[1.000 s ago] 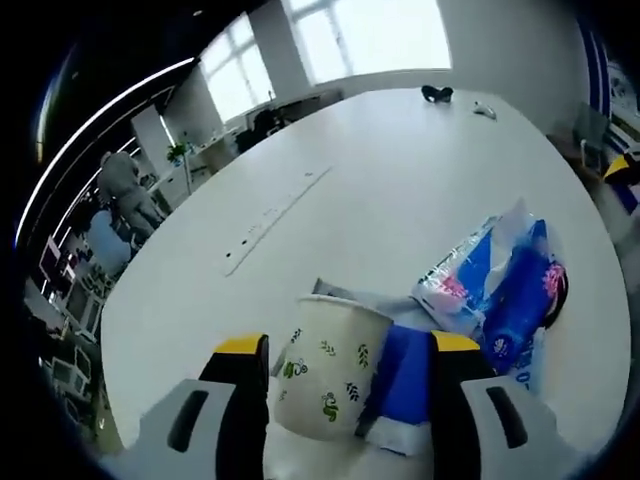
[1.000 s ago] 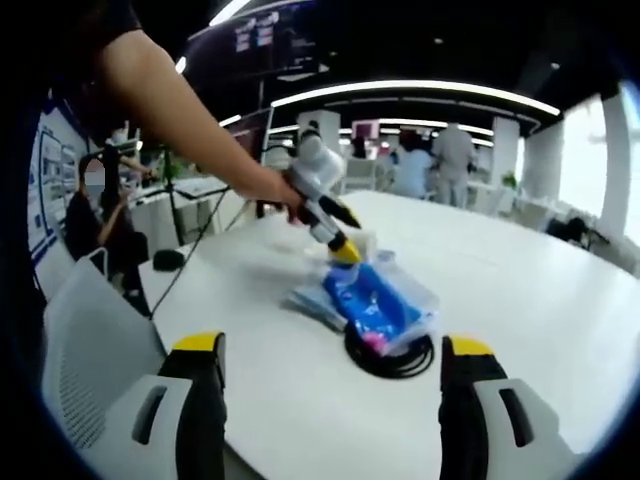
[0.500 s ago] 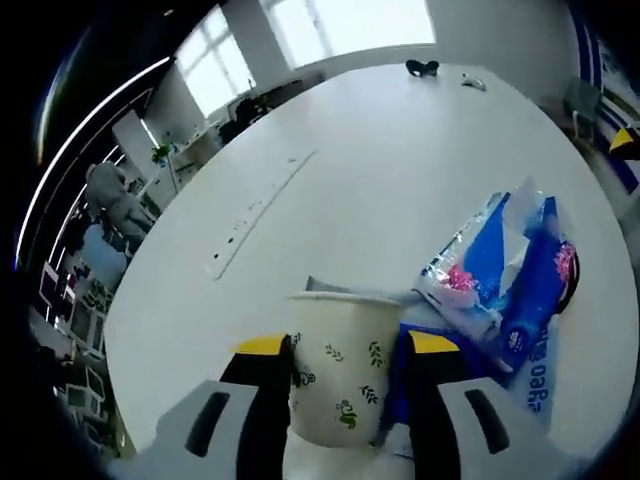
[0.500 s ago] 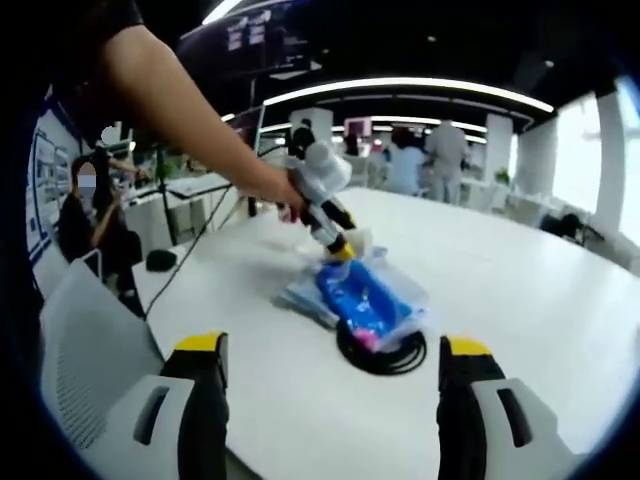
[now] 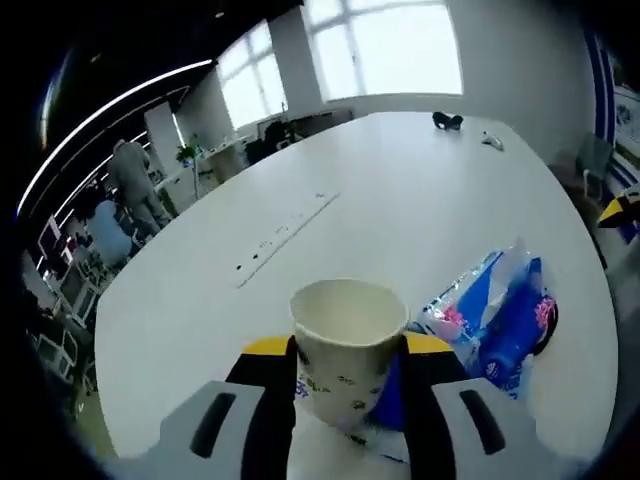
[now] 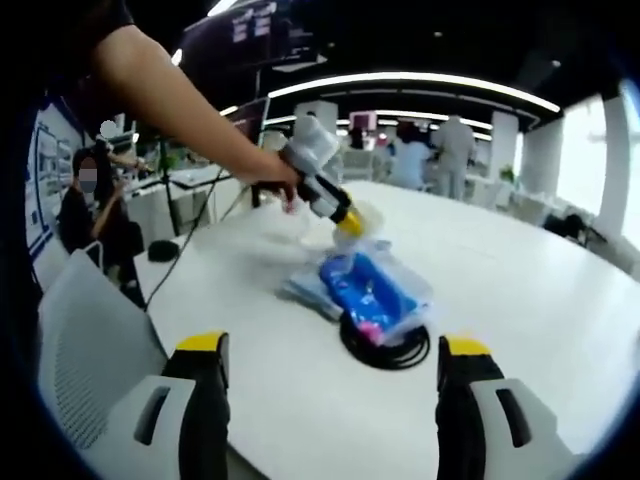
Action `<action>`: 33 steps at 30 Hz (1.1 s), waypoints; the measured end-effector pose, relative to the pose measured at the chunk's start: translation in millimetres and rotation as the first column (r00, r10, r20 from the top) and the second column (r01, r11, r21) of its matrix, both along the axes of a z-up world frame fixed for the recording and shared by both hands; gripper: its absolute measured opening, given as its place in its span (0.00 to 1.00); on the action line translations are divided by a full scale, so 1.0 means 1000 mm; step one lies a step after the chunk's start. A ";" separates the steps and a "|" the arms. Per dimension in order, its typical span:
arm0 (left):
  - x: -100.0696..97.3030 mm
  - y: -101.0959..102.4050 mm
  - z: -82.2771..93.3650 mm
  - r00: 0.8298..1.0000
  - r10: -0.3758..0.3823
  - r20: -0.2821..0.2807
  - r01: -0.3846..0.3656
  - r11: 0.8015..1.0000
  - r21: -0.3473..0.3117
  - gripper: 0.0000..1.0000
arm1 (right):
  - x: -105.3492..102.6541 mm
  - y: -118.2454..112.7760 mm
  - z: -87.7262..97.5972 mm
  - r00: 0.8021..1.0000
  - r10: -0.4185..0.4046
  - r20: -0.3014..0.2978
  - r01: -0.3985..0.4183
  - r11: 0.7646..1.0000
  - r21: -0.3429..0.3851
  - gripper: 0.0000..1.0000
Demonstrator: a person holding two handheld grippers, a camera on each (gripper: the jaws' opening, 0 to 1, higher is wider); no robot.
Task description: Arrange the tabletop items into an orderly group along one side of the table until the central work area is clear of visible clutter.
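In the left gripper view my left gripper (image 5: 347, 365) is shut on a white paper cup (image 5: 347, 343) with green leaf prints, held upright and lifted off the white table (image 5: 400, 190). To the cup's right lie blue tissue packs in clear wrap (image 5: 497, 318), partly over a black cable coil (image 5: 549, 318). In the right gripper view my right gripper (image 6: 330, 385) hangs open above the table's near edge with nothing between its fingers. Beyond it lie the tissue packs (image 6: 362, 285) and the cable coil (image 6: 385, 350). The left gripper (image 6: 345, 215) holds the cup (image 6: 368, 219) above the packs.
A long slot strip (image 5: 285, 238) runs down the table's middle. Small dark items (image 5: 447, 120) sit at the far end. A grey chair (image 6: 85, 330) stands by the table's near edge. People stand and sit in the background beyond the table.
My left gripper closed on the paper cup and raised it off the table. The right gripper has stayed open in place.
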State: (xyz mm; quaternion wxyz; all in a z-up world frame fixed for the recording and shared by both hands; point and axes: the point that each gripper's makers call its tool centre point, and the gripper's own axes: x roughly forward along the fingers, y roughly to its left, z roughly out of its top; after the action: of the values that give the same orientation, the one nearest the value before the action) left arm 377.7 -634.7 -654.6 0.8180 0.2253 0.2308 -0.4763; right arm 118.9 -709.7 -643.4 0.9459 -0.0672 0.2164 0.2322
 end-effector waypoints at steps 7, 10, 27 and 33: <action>-0.010 0.013 -0.004 0.999 0.028 -0.042 -0.031 0.998 -0.057 0.39 | -0.001 0.001 -0.004 1.000 0.011 -0.015 -0.011 1.000 -0.019 0.83; -0.017 0.018 -0.014 0.998 0.033 -0.054 -0.036 0.998 -0.057 0.39 | -0.002 0.001 -0.005 1.000 0.014 -0.018 -0.014 1.000 -0.028 0.82; -0.020 0.030 -0.026 0.997 0.048 -0.062 -0.051 0.997 -0.050 0.37 | -0.002 0.001 -0.013 0.999 0.018 -0.045 -0.020 0.999 -0.047 0.82; -0.012 0.038 -0.018 0.996 0.085 -0.031 -0.087 0.994 -0.072 0.37 | -0.003 0.002 -0.014 0.999 0.022 -0.049 -0.024 0.998 -0.049 0.82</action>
State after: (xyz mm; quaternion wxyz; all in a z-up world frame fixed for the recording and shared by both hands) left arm 365.3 -596.6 -673.1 0.8421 0.1783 0.2342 -0.4519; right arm 116.3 -707.9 -657.5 0.9356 -0.0876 0.2443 0.2392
